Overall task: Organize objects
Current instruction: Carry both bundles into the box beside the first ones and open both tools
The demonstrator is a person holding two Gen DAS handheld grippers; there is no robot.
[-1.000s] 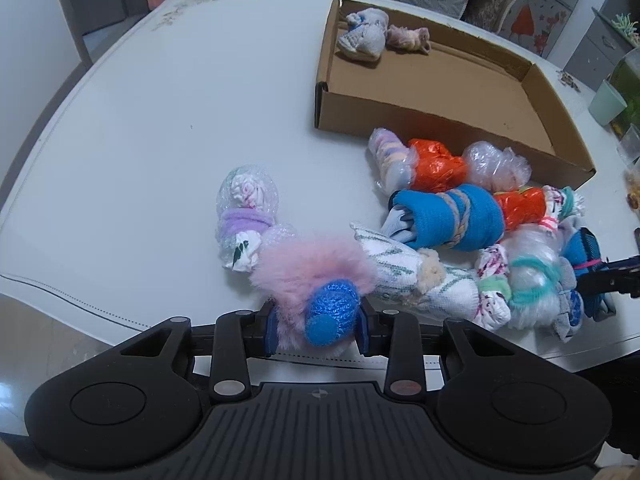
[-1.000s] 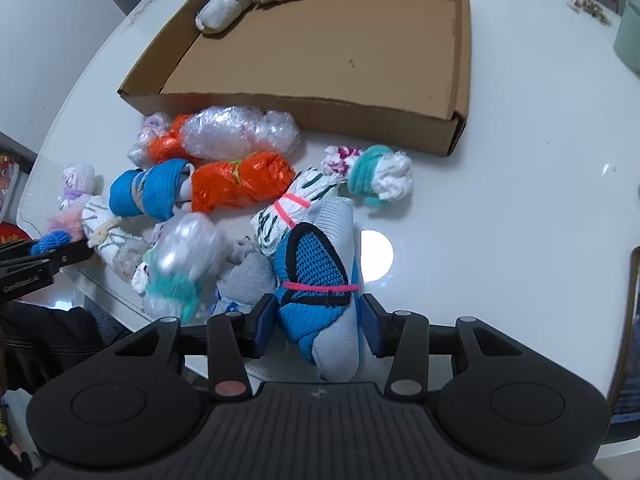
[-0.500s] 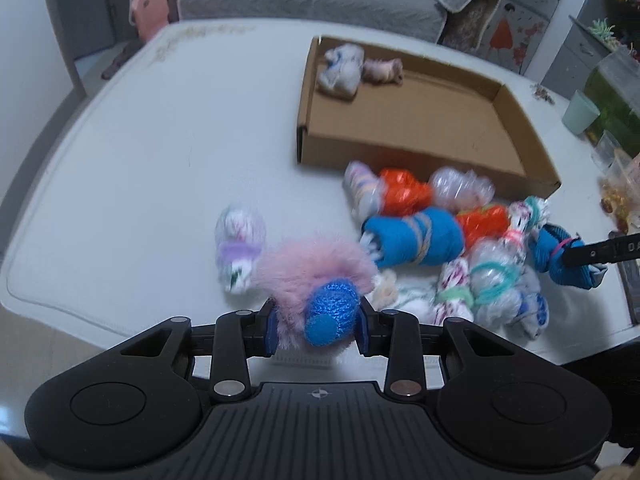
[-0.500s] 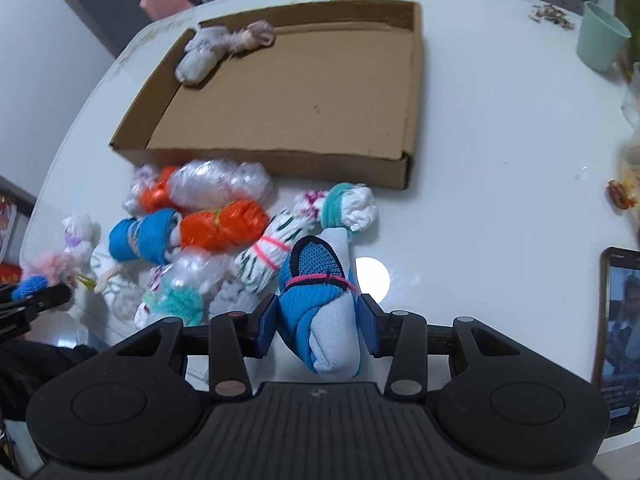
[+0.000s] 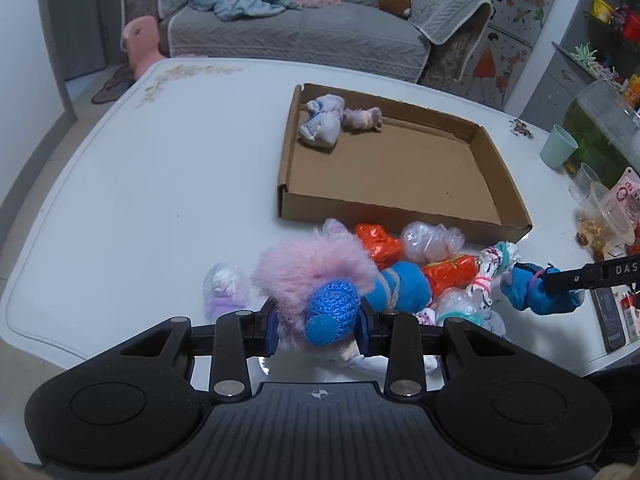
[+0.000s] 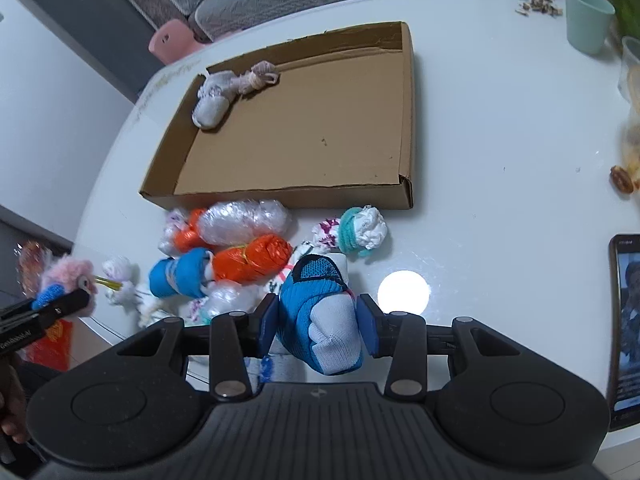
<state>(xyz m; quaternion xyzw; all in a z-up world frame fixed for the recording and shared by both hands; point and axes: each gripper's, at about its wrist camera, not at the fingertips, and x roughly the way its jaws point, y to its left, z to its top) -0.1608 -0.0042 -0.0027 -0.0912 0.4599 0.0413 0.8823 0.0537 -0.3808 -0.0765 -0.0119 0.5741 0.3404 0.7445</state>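
Two bundles are up: our left gripper clamps the fluffy pink sock roll, our right gripper the blue-and-white sock roll. Next, we judge, both go forward into the cardboard tray ahead.

Both hand-held grippers have lifted the pink fluffy bundle and blue sock higher.

Your left gripper grips a fluffy pink bundle with a blue knit tip. Your right gripper has a blue-and-white sock. Brown cardboard box, white table, orange wrapped bundle, mint-green cup.
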